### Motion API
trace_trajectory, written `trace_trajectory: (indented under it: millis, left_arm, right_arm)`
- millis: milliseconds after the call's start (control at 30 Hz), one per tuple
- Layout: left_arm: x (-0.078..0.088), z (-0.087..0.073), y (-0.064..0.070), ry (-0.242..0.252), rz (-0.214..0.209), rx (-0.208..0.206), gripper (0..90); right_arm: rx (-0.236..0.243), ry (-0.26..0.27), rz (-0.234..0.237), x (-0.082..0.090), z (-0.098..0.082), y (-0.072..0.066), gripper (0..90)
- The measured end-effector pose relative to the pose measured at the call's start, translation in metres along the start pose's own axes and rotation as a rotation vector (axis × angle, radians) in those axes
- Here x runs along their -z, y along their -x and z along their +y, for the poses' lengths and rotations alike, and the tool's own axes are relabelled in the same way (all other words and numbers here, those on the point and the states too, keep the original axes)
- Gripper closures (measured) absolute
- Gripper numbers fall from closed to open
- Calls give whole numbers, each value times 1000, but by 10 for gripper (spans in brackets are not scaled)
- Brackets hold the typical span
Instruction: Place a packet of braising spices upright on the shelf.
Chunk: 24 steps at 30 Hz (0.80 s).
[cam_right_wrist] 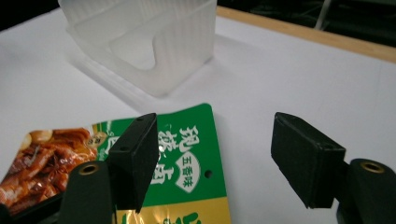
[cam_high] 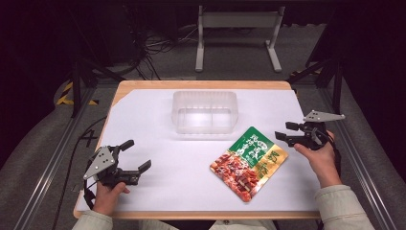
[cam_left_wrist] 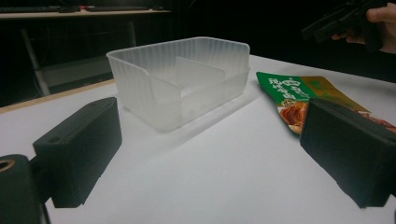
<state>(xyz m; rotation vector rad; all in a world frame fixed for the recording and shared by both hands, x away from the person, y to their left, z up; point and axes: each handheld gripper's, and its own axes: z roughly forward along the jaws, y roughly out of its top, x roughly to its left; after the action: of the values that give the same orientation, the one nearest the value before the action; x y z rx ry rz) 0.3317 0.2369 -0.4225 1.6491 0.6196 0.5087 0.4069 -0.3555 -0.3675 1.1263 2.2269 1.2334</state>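
While the translucent plastic container sits at upper centre of the white bench, a green-and-yellow snack packet lies flat at lower right. Left gripper at lower left and right gripper at right both hold fingers wide apart, gripping nothing.

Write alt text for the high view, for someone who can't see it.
A person holds the open left gripper and open right gripper over a white table. Between them lie a snack packet and, behind it, an empty translucent plastic container.
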Motion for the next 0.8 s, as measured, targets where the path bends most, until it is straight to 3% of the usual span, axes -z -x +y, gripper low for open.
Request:
trace_trajectory:
  millis: [433, 800]
  left_arm:
    - [0, 0, 0, -1, 1, -1, 63]
    - [0, 0, 1, -5, 1, -3, 63]
  right_arm:
    - [-43, -216, 8, -21, -8, 3, 343]
    - [-80, -310, 19, -30, -18, 8, 332]
